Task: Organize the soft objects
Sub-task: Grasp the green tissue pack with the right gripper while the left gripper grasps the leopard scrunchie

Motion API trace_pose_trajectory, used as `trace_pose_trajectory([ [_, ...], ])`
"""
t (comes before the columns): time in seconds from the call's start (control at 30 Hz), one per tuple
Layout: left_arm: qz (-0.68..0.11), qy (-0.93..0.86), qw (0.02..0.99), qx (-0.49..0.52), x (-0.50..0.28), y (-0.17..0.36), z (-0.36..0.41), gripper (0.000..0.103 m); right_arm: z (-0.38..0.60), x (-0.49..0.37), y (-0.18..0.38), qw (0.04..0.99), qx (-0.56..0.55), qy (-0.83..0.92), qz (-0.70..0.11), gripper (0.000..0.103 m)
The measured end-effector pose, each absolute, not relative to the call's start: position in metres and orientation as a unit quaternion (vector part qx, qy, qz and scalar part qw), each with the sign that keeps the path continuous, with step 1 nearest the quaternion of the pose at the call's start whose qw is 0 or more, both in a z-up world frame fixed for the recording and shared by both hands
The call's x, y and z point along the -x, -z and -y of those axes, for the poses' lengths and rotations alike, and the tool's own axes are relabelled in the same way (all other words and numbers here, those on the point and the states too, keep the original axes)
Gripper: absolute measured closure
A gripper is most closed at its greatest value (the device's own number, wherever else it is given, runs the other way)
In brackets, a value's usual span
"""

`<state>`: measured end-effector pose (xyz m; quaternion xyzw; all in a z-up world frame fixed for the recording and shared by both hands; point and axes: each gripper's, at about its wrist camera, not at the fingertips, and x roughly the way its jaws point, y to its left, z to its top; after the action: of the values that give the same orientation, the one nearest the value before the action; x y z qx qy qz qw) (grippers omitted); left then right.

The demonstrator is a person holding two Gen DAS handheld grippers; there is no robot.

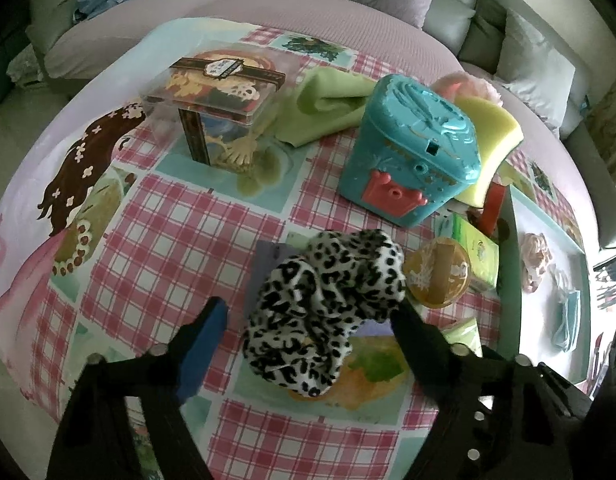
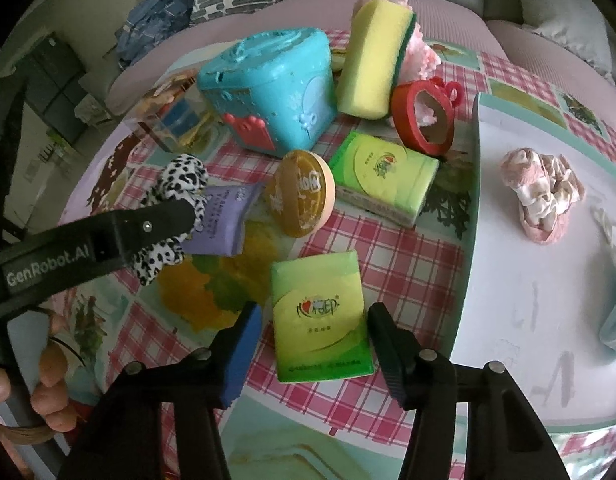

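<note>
While we worked at gathering soft things, our left tool point(image 1: 308, 320) straddled the leopard-print cloth point(image 1: 323, 304), one finger touching it, the other apart. Our right tool point(image 2: 313, 340) stood apart around the green tissue pack point(image 2: 321, 320) on the counter point(image 2: 407, 264), not yet pressing. Next, we judged, both needed to clamp, then lift toward the white tray point(image 2: 519, 280) to the right.

Dim, soft daylight; strong fisheye bending and dark vignette at edges.
</note>
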<state>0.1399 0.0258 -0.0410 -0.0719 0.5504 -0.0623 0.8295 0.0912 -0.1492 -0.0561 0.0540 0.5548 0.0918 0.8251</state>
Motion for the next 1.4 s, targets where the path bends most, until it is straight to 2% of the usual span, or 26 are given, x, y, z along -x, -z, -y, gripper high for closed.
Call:
trace_pose_trajectory([
  [0.1, -0.552, 0.068, 0.828, 0.073, -0.140, 0.039, -0.023, 0.039, 0.150, -0.092, 0.058, 0.823, -0.053, -0.089, -0.559, 0.047],
  [0.47, -0.548, 0.071, 0.829, 0.083, -0.141, 0.038, -0.028, 0.045, 0.146, -0.091, 0.061, 0.821, -0.036, -0.085, -0.564, 0.047],
  [0.53, -0.547, 0.070, 0.830, 0.084, -0.137, 0.037, -0.026, 0.046, 0.144, -0.091, 0.062, 0.821, -0.029, -0.083, -0.564, 0.050],
  [1.0, -0.533, 0.056, 0.837, 0.111, -0.135, 0.030, -0.037, 0.065, 0.144, -0.088, 0.061, 0.823, -0.028, -0.081, -0.561, 0.052],
  [1.4, -0.521, 0.049, 0.840, 0.143, -0.133, 0.024, -0.053, 0.068, 0.147, -0.086, 0.057, 0.826, -0.034, -0.081, -0.557, 0.052],
])
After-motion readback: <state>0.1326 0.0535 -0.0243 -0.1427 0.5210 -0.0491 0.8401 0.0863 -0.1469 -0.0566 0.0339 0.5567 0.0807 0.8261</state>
